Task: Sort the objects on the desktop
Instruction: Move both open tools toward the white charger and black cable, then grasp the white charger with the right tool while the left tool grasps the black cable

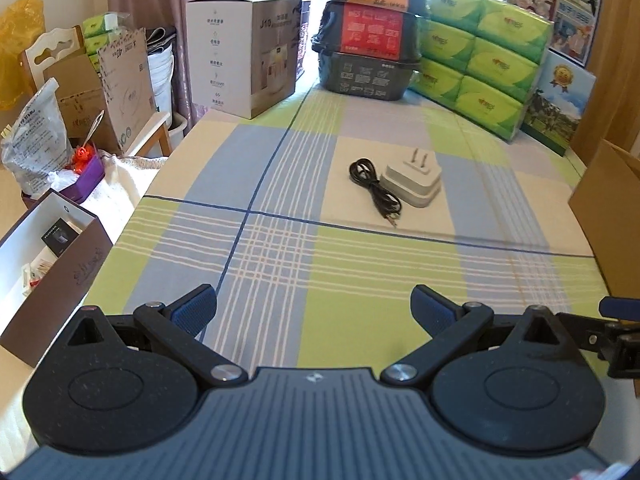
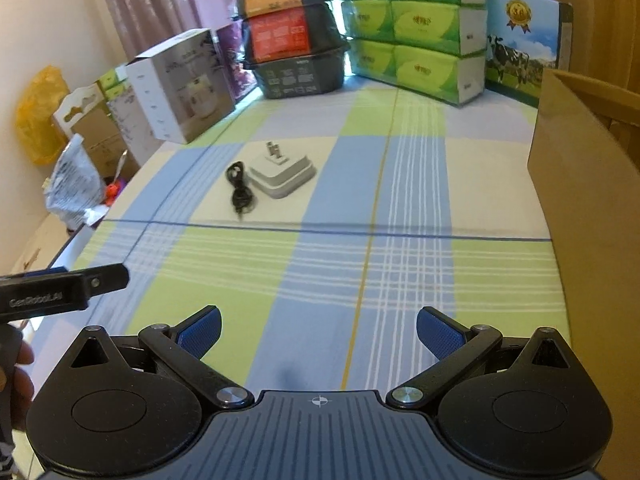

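Lying mid-table on a cream square of the checked tablecloth (image 1: 280, 272): a white stepped plug adapter (image 1: 413, 184) with two metal prongs pointing up, and touching its left side a coiled black cable (image 1: 370, 186) ending in a thin jack plug; showing sharply in the left wrist view, blurring in the right wrist view; sitting well ahead of both grippers, touched by neither; holding nothing, the left gripper (image 1: 314, 312) with jaws spread wide, ribbed blue pads (image 1: 192, 314) facing inward; likewise gaping wide and empty, the right gripper (image 2: 318, 334); appearing only in the right view, a black bar lettered "GenRobot.AI" (image 2: 52, 292) at the left edge, with fingertips of a hand (image 2: 22, 376) below it; appearing only in the left view, an open brown box (image 1: 52, 264) with white lining off the table's left edge; reading "J10" on the white carton (image 1: 244, 56) at the far end; standing beside it, stacked dark tubs (image 1: 368, 32) with orange and red labels, glossy green tissue packs (image 1: 480, 60), a carton printed with a cow (image 2: 520, 52); rising at the right, a plain kraft cardboard box (image 2: 584, 184).
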`<state>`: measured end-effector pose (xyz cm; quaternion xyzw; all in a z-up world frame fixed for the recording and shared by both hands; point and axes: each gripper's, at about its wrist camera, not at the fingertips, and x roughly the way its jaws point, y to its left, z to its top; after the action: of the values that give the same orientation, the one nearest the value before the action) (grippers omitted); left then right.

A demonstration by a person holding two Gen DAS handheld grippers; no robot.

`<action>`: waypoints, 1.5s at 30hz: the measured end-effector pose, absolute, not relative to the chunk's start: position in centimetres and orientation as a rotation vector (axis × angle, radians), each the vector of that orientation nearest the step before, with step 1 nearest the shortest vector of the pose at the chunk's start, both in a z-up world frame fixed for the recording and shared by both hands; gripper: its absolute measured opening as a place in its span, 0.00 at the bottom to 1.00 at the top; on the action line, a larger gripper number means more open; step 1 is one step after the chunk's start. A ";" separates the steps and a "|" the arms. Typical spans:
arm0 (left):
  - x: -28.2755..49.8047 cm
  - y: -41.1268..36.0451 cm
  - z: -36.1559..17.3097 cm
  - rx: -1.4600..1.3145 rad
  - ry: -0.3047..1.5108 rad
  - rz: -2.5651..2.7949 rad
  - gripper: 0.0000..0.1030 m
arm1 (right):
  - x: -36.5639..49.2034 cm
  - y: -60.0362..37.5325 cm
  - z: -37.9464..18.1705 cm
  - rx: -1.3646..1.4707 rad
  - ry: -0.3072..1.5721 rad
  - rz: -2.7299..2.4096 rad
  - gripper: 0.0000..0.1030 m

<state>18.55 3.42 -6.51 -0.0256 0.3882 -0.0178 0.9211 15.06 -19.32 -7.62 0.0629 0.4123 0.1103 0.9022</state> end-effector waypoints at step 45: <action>28.9 4.6 -10.1 -0.036 0.832 -0.063 0.99 | 28.3 -13.5 -13.0 -0.153 0.659 0.379 0.80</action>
<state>28.90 4.60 -10.13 -0.0176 0.4042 -0.0307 0.9140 28.32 -13.55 -12.97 -0.0747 0.3214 0.1847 0.9257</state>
